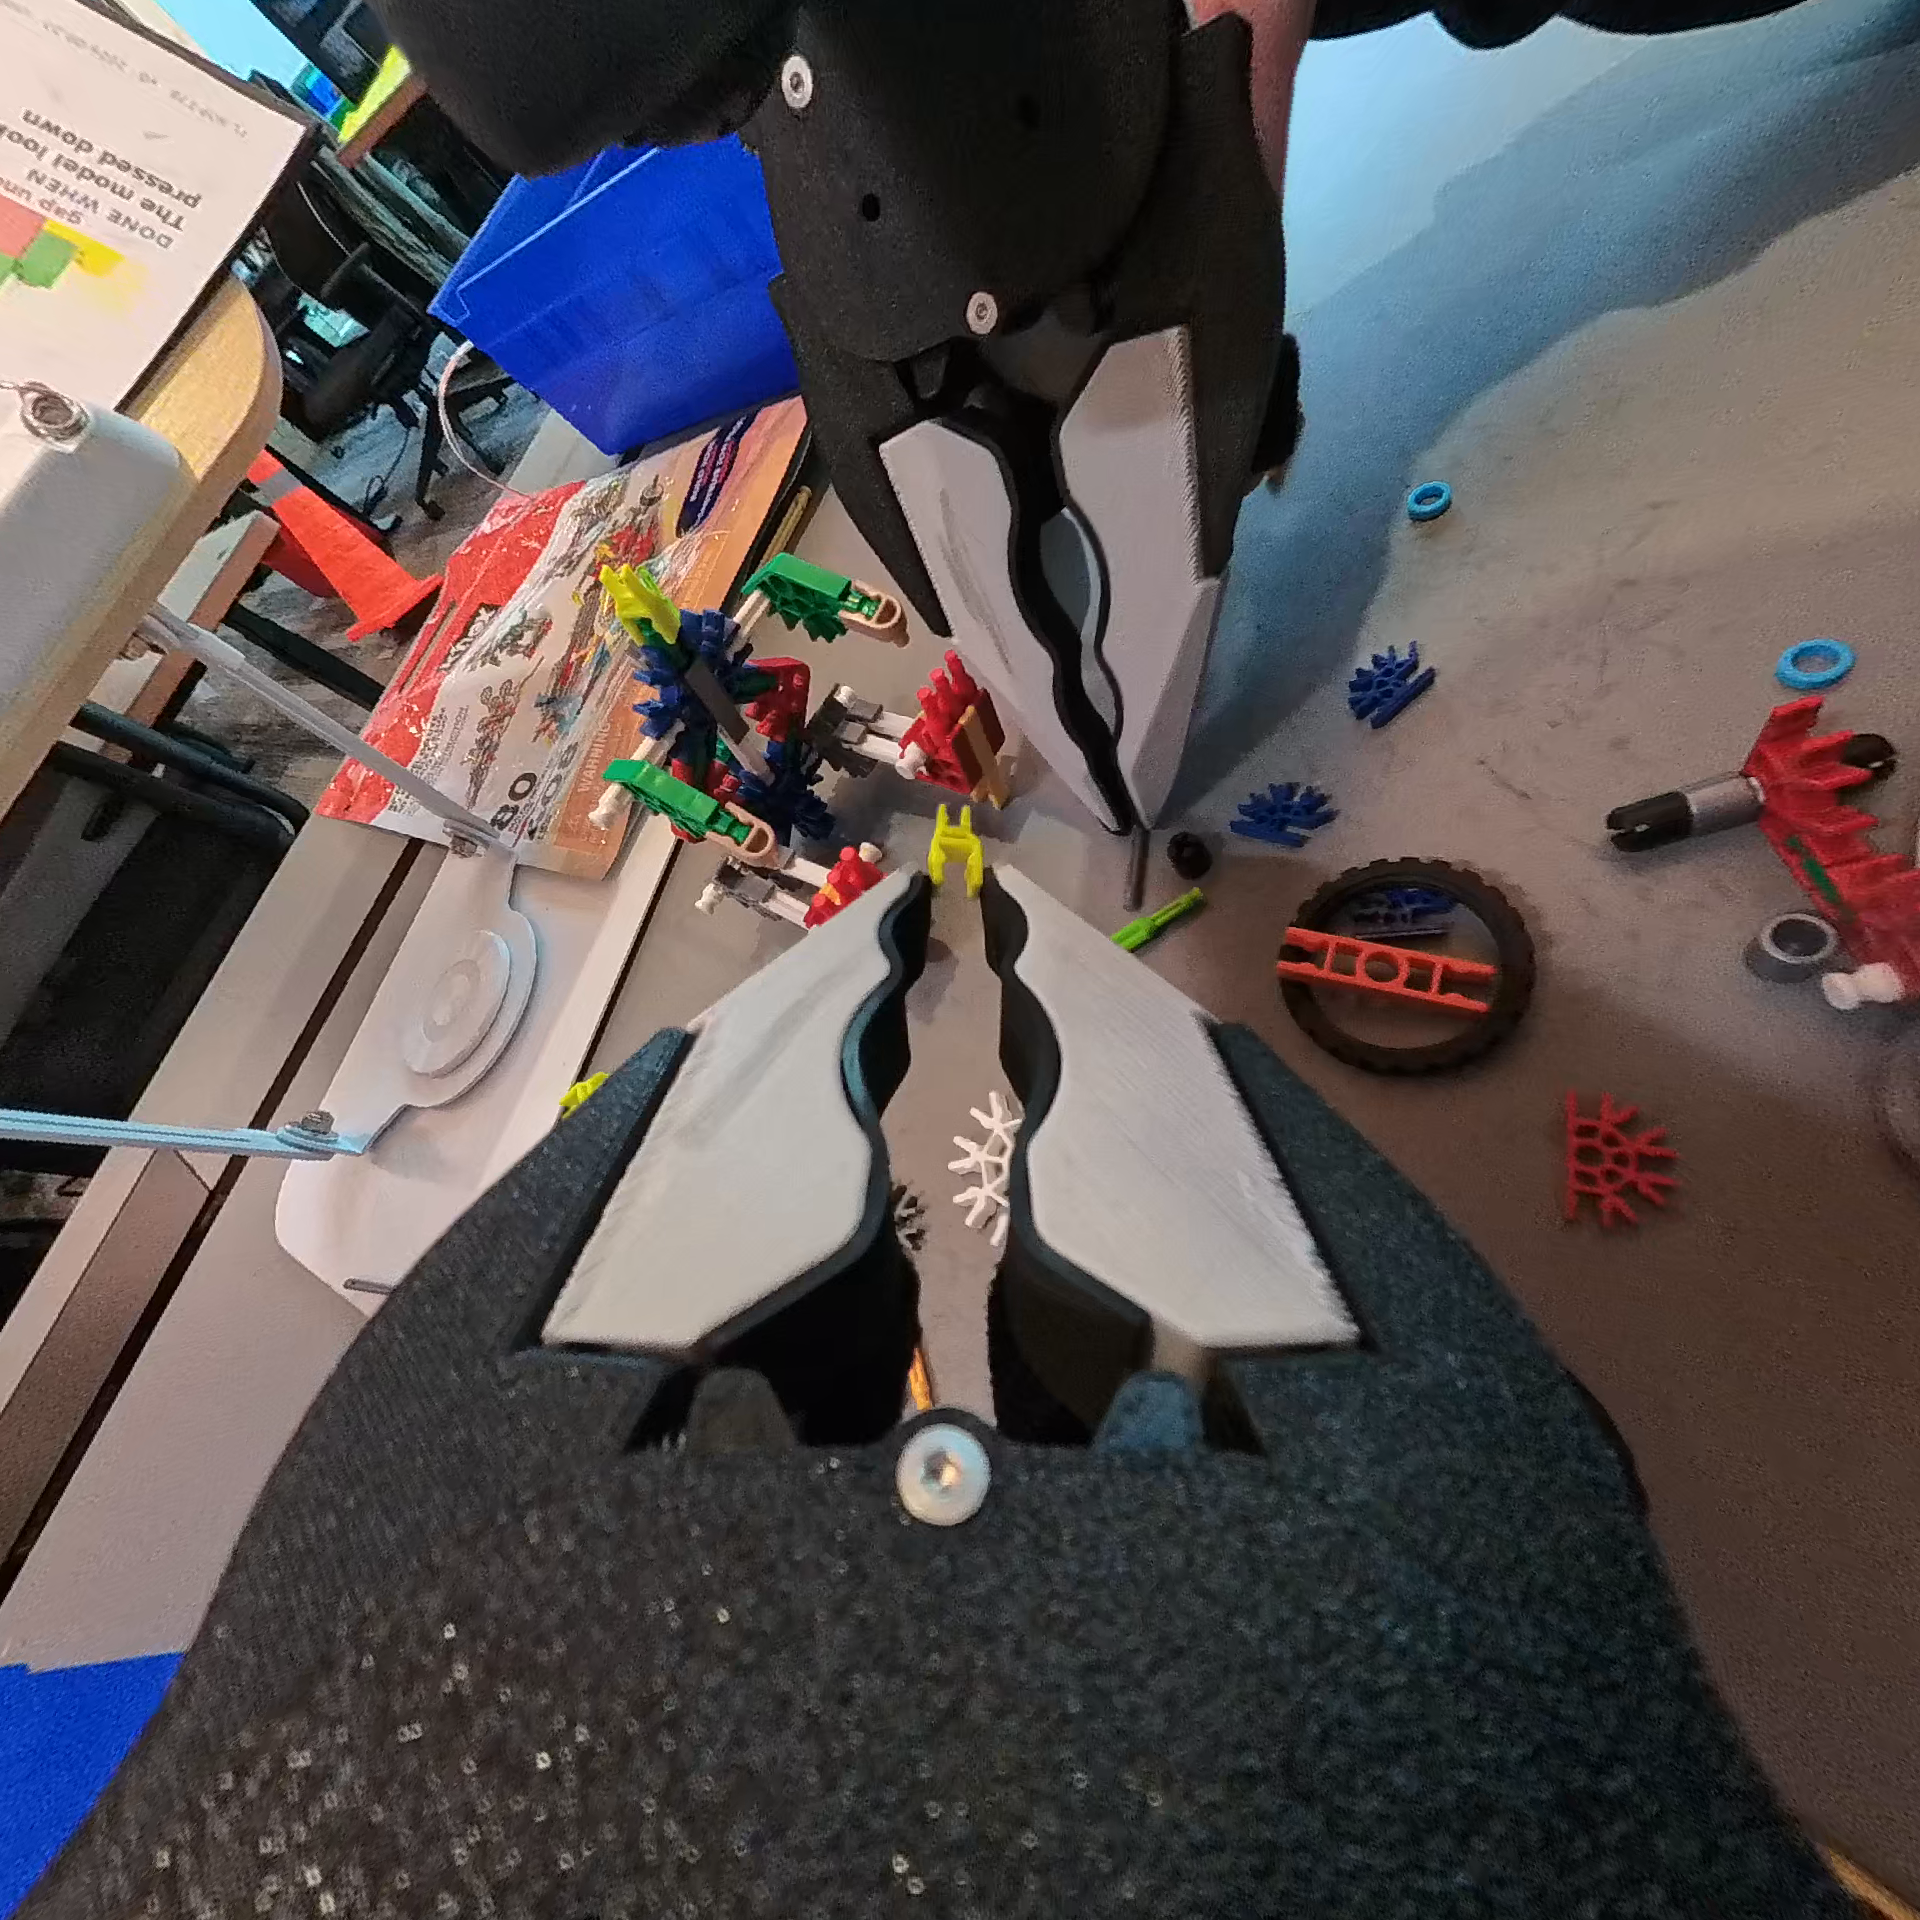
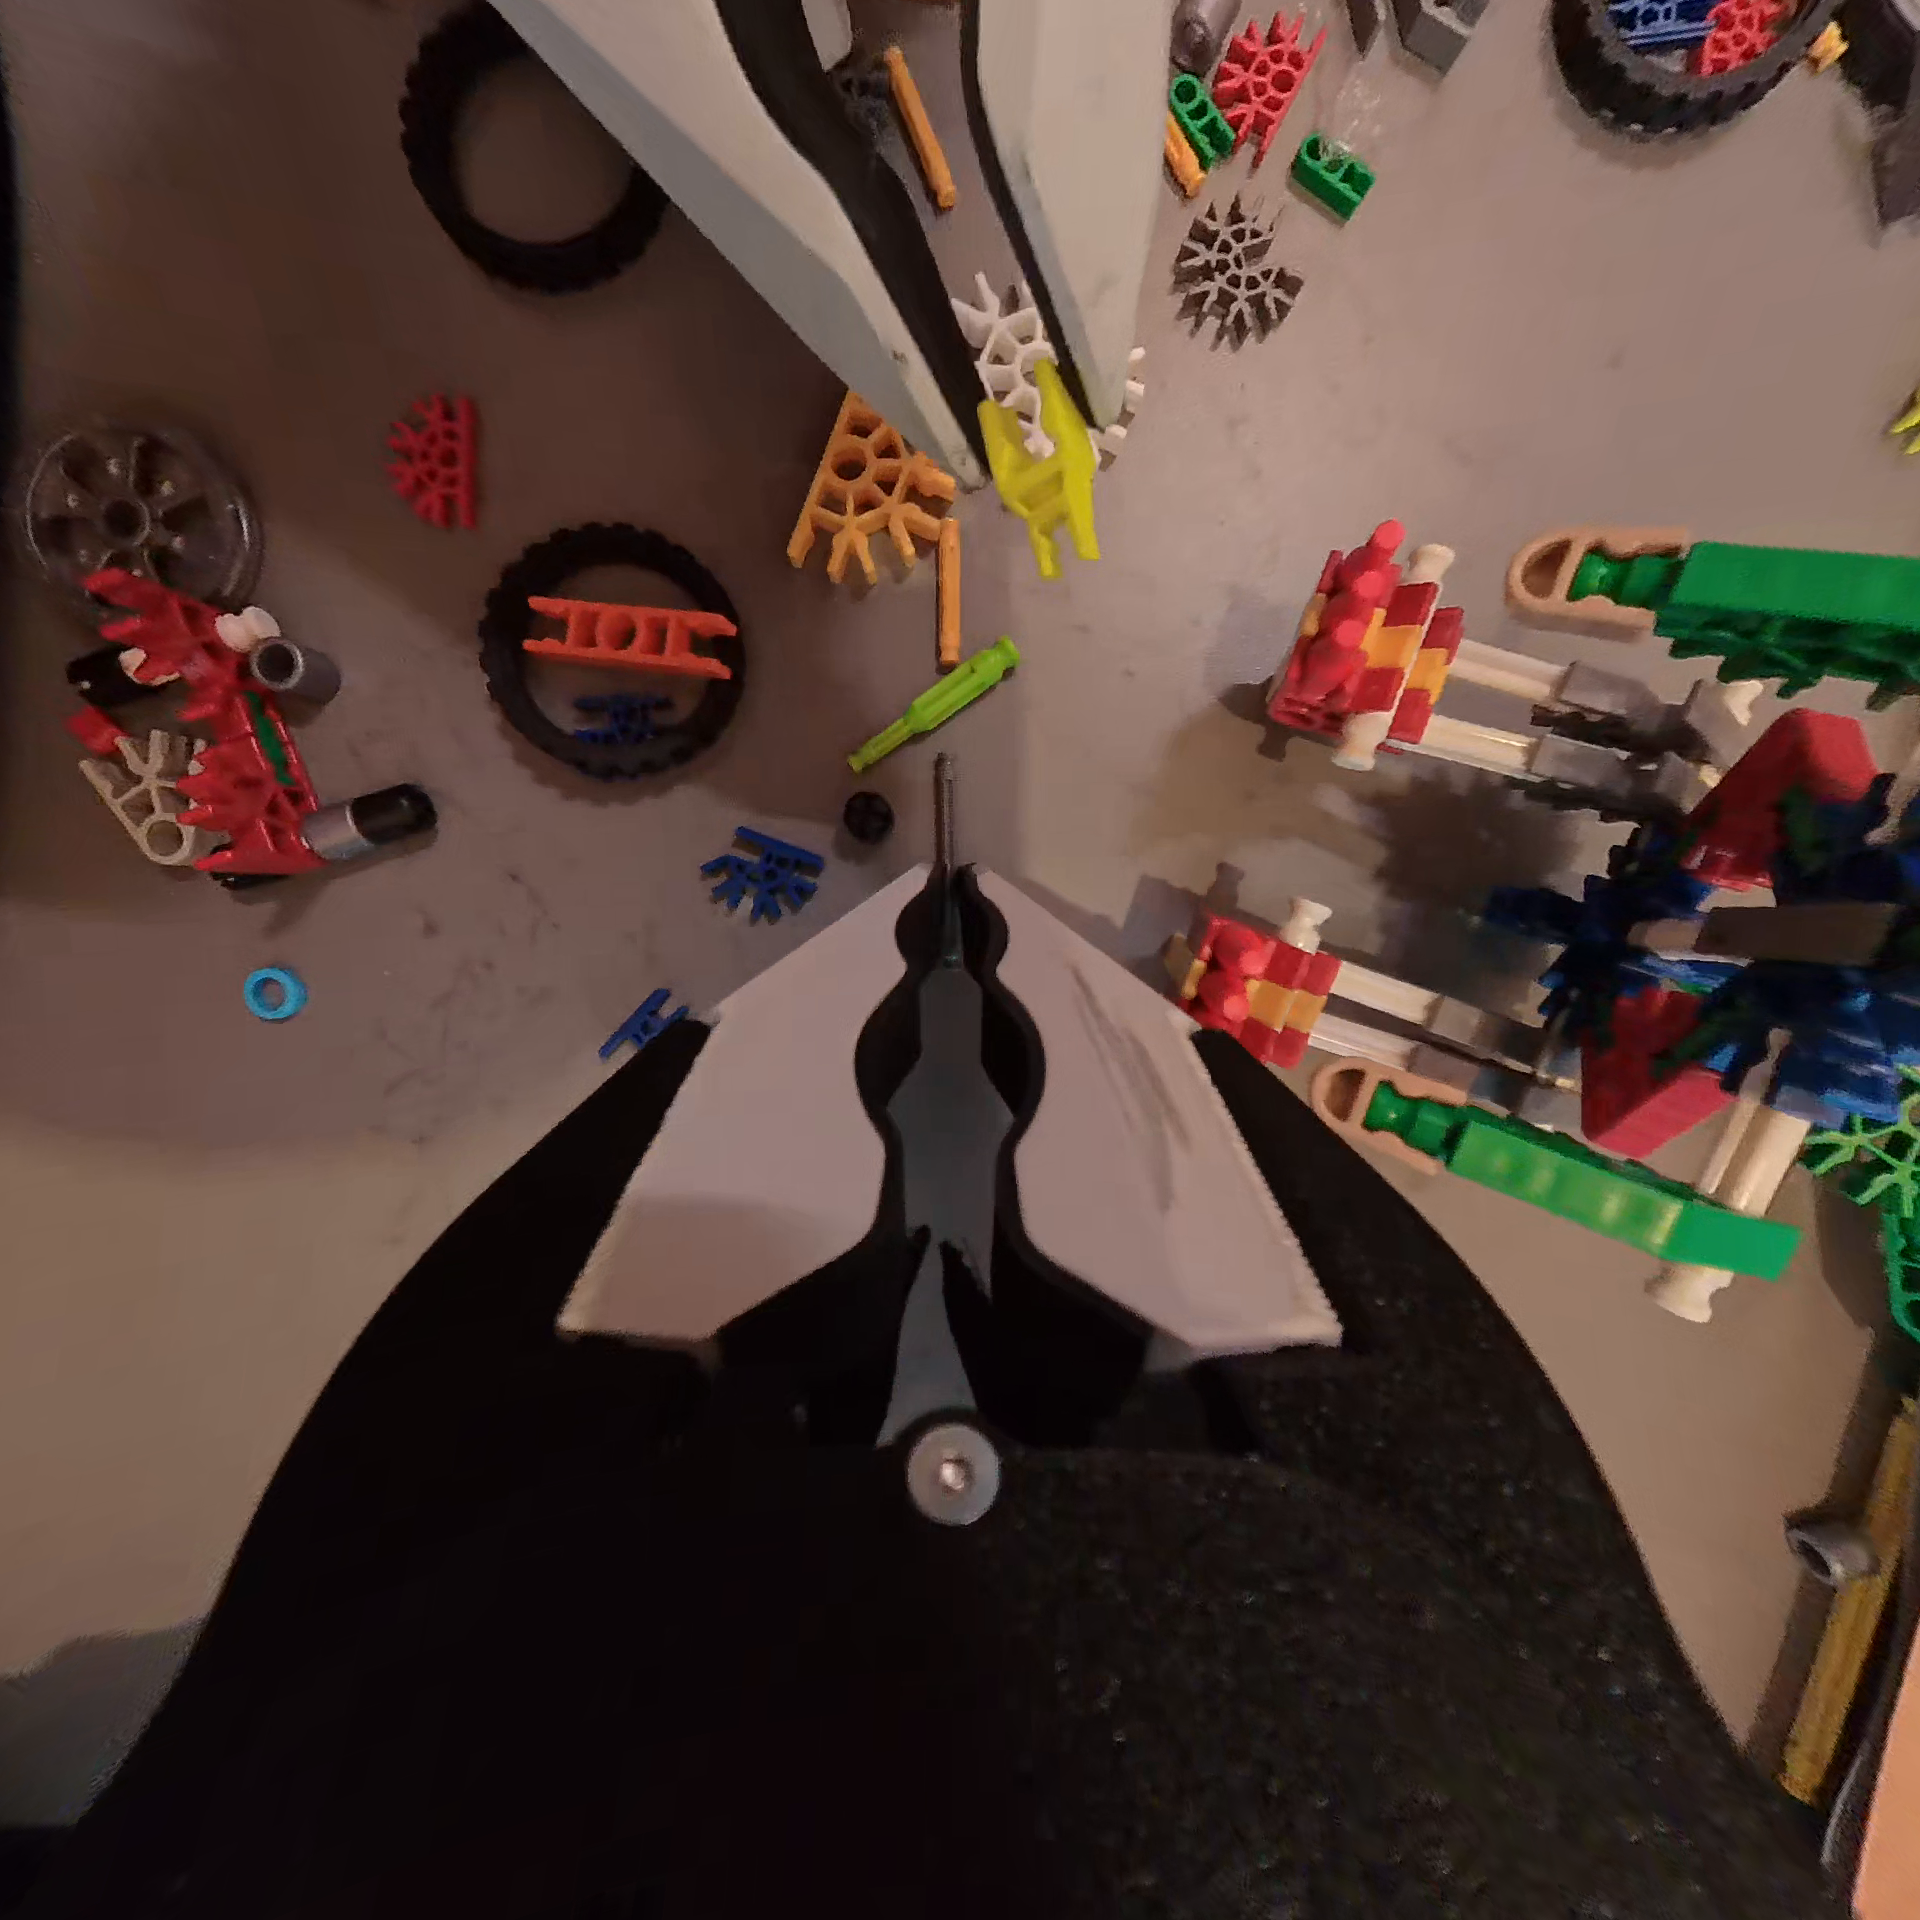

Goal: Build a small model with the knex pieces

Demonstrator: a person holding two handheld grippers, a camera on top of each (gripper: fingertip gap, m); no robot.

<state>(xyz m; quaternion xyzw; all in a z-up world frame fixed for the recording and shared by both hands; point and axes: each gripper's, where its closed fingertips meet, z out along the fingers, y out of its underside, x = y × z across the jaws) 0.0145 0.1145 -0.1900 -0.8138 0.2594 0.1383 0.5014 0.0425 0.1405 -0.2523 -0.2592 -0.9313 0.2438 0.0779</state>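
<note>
My left gripper (image 1: 956, 883) is shut on a small yellow-green clip connector (image 1: 956, 844), which sticks out past its tips above the grey table (image 1: 1558, 623). The right wrist view shows the same clip (image 2: 1044, 483) pinched between the left gripper's fingertips (image 2: 1039, 447). My right gripper (image 2: 945, 873) is shut on a thin dark grey rod (image 2: 943, 810), which pokes forward from its tips. In the left wrist view the right gripper (image 1: 1127, 816) points down at the table, just right of the clip, with the rod (image 1: 1138, 878) below its tips.
A multicoloured built model (image 1: 727, 717) (image 2: 1662, 935) stands beside both grippers. Nearby lie a lime rod (image 2: 935, 701), a black bead (image 2: 868, 814), blue connectors (image 2: 764, 871), a tyre ringing an orange piece (image 2: 613, 649) and a white connector (image 1: 987, 1153). A blue bin (image 1: 644, 301) stands behind. The left gripper's tips are roughly 8 cm from the right gripper's. My right gripper's tips are some 7 cm from the orange piece (image 2: 613, 649). Seen from the left wrist view (image 1: 1392, 956) as well.
</note>
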